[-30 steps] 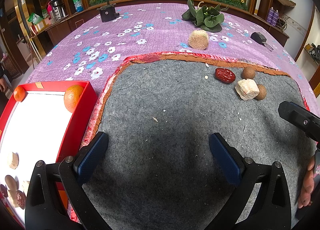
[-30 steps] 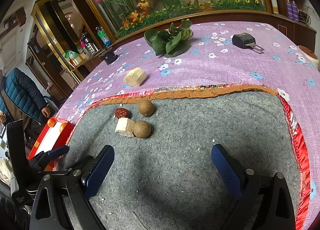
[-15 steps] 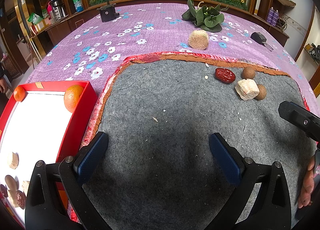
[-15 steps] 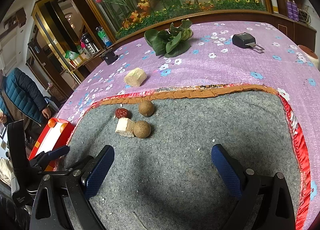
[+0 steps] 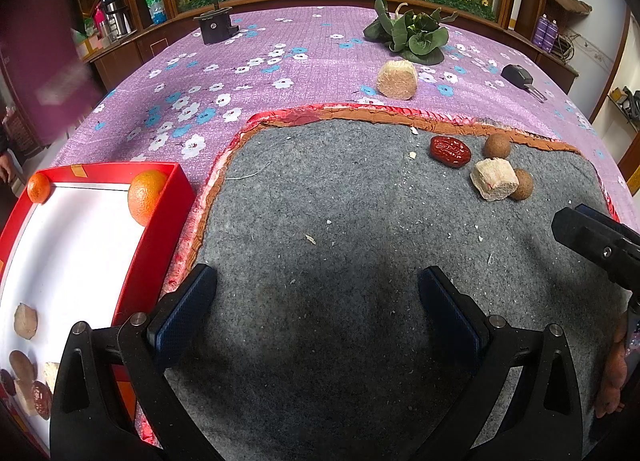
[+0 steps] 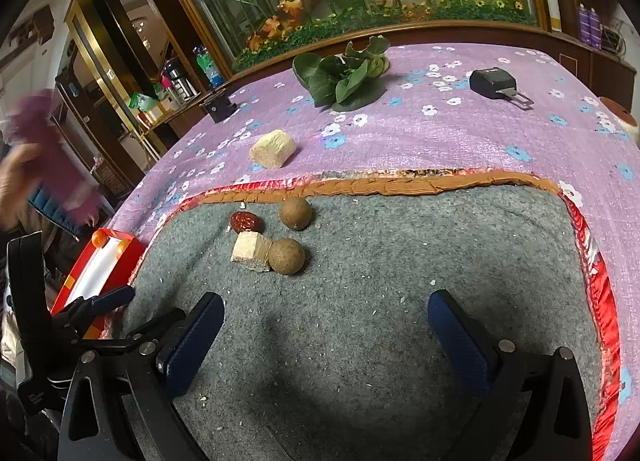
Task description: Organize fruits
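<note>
On the grey felt mat [image 5: 320,221] lie a red date [image 5: 450,151], two brown round fruits [image 5: 497,146] [image 5: 523,183] and a pale cut chunk [image 5: 494,179]; the same group shows in the right wrist view, with the date [image 6: 247,221], the chunk [image 6: 250,251] and the fruits [image 6: 295,213] [image 6: 286,256]. A red tray [image 5: 160,217] with a white floor holds two oranges [image 5: 145,195] [image 5: 39,187] and several small fruits. My left gripper [image 5: 316,301] is open and empty over the mat. My right gripper [image 6: 326,325] is open and empty, short of the fruits.
A larger pale chunk [image 5: 397,79], a green leafy vegetable [image 5: 412,35], a black key fob [image 5: 520,77] and a black block [image 5: 214,23] lie on the purple flowered cloth. The tray shows at the far left in the right wrist view [image 6: 100,265]. A blurred person [image 6: 36,165] moves at the left.
Both grippers and the fruits hold still. A blurred figure in purple has come into view at the left edge.
</note>
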A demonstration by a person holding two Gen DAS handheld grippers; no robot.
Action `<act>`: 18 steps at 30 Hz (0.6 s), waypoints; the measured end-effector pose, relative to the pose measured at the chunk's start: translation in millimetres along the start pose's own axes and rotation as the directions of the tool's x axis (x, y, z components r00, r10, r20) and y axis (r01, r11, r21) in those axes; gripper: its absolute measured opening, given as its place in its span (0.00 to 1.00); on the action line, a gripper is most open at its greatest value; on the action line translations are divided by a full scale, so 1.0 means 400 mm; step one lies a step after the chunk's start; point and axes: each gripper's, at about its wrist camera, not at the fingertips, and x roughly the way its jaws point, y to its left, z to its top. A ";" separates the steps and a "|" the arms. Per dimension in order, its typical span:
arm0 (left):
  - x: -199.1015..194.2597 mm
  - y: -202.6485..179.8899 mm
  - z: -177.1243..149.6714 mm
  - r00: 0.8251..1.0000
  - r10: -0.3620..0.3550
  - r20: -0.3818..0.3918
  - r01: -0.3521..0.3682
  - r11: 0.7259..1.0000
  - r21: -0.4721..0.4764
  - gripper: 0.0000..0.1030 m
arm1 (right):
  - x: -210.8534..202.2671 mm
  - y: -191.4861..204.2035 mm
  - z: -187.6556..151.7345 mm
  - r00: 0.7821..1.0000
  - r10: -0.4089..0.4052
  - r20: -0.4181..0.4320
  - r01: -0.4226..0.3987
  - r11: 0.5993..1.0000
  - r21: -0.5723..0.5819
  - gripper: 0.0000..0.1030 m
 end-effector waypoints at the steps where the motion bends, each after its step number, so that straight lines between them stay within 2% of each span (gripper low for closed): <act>1: -0.001 0.001 -0.001 1.000 0.000 0.000 0.000 1.000 0.000 1.00 | 0.000 -0.001 0.000 1.000 0.002 0.001 -0.002 1.000 0.002 1.00; 6: 0.000 0.003 -0.002 1.000 -0.002 0.000 0.002 1.000 -0.001 1.00 | -0.002 -0.004 0.002 1.000 0.011 0.005 -0.011 1.000 0.014 0.99; 18: -0.005 0.002 0.002 1.000 -0.001 0.000 0.001 1.000 -0.001 1.00 | -0.001 0.003 0.004 0.999 -0.037 -0.002 0.037 0.999 0.005 0.94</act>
